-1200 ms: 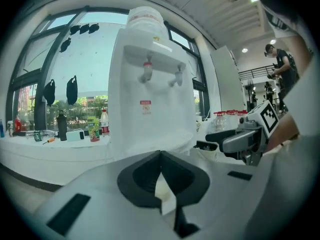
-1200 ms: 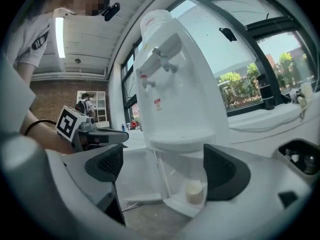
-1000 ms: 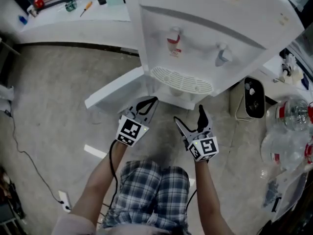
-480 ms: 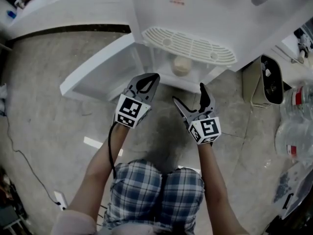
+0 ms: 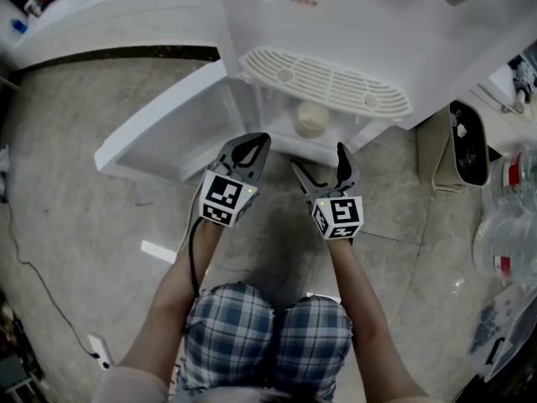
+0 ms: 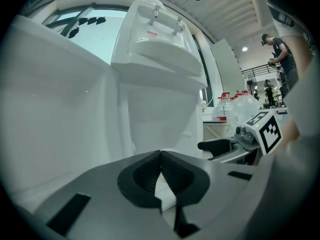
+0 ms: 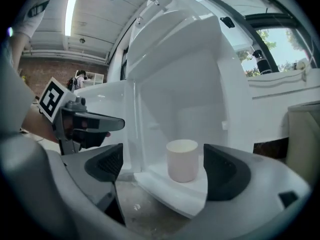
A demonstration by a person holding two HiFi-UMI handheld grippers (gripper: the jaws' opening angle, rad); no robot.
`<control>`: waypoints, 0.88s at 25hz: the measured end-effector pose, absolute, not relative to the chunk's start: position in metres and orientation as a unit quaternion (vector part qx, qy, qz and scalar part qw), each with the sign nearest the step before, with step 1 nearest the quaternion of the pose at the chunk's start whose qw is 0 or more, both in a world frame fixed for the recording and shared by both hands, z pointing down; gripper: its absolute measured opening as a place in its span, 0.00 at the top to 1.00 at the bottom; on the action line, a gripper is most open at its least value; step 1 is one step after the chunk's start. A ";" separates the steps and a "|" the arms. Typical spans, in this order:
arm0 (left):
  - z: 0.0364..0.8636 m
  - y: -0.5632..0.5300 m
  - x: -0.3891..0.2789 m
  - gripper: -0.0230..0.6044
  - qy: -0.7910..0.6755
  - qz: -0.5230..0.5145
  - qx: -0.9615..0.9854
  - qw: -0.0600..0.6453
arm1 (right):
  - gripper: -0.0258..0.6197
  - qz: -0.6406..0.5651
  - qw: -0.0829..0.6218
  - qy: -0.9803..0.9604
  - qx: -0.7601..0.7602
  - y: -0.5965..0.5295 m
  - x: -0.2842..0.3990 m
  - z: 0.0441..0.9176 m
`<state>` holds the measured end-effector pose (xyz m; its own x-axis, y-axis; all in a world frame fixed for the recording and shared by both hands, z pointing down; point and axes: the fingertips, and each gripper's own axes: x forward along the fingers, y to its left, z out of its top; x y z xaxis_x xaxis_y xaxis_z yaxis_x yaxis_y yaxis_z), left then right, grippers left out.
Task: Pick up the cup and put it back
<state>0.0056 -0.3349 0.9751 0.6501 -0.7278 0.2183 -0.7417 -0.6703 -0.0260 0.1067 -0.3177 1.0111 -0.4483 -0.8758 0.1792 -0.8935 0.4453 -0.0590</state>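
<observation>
A cream cup (image 5: 312, 118) (image 7: 182, 159) stands upright on the shelf inside the open lower compartment of a white water dispenser (image 5: 369, 23). My right gripper (image 5: 322, 164) (image 7: 162, 165) is open, its jaws wide apart, a short way in front of the cup and not touching it. My left gripper (image 5: 247, 151) (image 6: 161, 176) is shut with nothing between its jaws, and sits left of the right one, near the compartment's open door (image 5: 168, 133).
The dispenser's drip tray (image 5: 325, 80) overhangs the compartment. A white appliance (image 5: 460, 145) stands on the floor at the right, with clear water bottles (image 5: 508, 225) beyond it. A cable (image 5: 33, 259) runs over the floor at left. My plaid-clad legs (image 5: 264, 334) are below.
The view has dropped toward the dispenser's lower compartment, so the cup now shows. Both grippers have moved closer to it. Their jaws stand as before.
</observation>
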 end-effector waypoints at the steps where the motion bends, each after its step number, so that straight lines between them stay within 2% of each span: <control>1: 0.976 -0.335 0.005 0.92 -0.405 0.105 0.908 0.033 | 0.19 0.068 0.066 -0.843 0.529 -0.321 0.107 1.015; 14: 0.979 -0.332 0.011 0.92 -0.398 0.103 0.911 0.035 | 0.19 0.083 0.105 -0.810 0.570 -0.375 0.105 1.060; 22: 0.981 -0.328 0.009 0.92 -0.392 0.102 0.914 0.036 | 0.19 0.094 0.105 -0.795 0.589 -0.398 0.110 1.074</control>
<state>0.0089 -0.3279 0.9814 0.6716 -0.7093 0.2142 -0.7239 -0.6898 -0.0146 0.1104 -0.3982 1.0740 -0.2832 -0.9181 0.2772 -0.9574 0.2875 -0.0259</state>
